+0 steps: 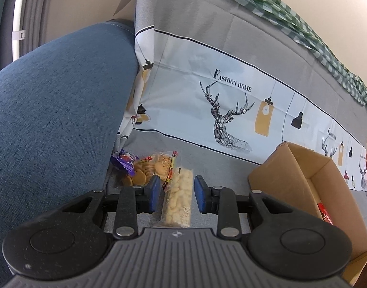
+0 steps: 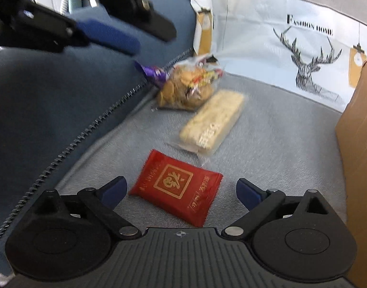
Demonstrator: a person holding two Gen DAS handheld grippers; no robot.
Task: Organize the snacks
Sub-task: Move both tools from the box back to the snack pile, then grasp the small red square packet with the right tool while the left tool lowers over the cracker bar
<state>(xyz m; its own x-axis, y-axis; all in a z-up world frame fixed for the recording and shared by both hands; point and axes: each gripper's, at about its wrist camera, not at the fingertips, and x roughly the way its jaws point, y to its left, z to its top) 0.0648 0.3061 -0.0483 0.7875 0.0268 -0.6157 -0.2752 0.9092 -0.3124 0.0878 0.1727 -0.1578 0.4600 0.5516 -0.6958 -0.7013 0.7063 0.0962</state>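
With our right gripper (image 2: 181, 193) gaping over the red packet (image 2: 177, 188), left of the cardboard box (image 2: 358, 148), we may pinch sofa fabric. Our left gripper (image 1: 175, 193), part-open and empty, straddles the rice bar (image 1: 179, 196).

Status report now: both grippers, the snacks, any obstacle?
Left gripper open above rice-cracker bar. Right gripper open wide around red packet, not gripping. Cardboard box at right. Nothing in the way.

Printed cloth (image 1: 207, 76): "FASHION HOME" above the deer-head drawing; repeated smaller further right of it. Red packet (image 2: 176, 187): gold seal-style character, small print unreadable. Clear bar wrapper (image 2: 212, 122): white print, illegible.
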